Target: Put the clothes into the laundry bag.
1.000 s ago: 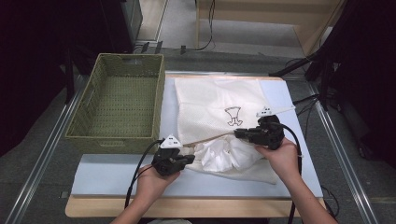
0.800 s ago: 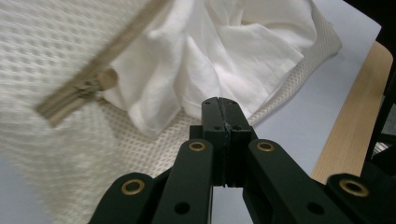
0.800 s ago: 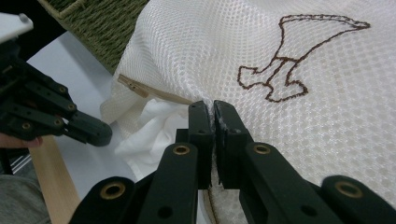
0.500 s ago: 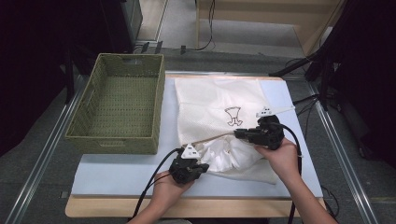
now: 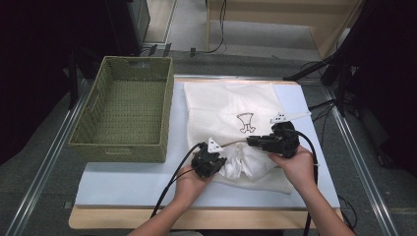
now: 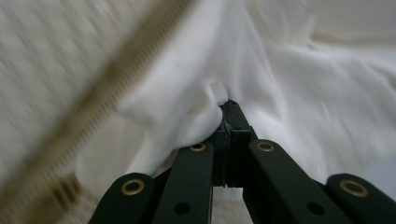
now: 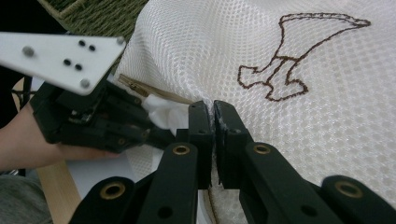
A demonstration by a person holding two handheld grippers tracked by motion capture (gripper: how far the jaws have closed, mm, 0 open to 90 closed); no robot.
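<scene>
Your left hand-held gripper [image 5: 222,162] sits at the near edge of the white mesh laundry bag [image 5: 231,105], its jaws pressed together on a fold of white cloth [image 6: 182,109] at the bag's mouth — in the left gripper view the fabric bunches right at the tips, with the tan zipper [image 6: 93,98] running slantwise just beside it, blurred. Your right hand-held gripper [image 5: 252,141] is clamped shut on the mesh itself, close to the zipper edge; in the right gripper view its tips pinch the netting just below the brown embroidered figure [image 7: 303,53]. The two grippers are near each other, and the left one shows at the left of the right gripper view with its grey plate [image 7: 60,56] on top.

The bag lies flat on the pale blue mat [image 5: 123,184] covering the desk [image 5: 98,219], with its near end rumpled between your hands. The green woven basket [image 5: 123,147] stands just beside the bag's left edge — whether they touch I cannot tell.
</scene>
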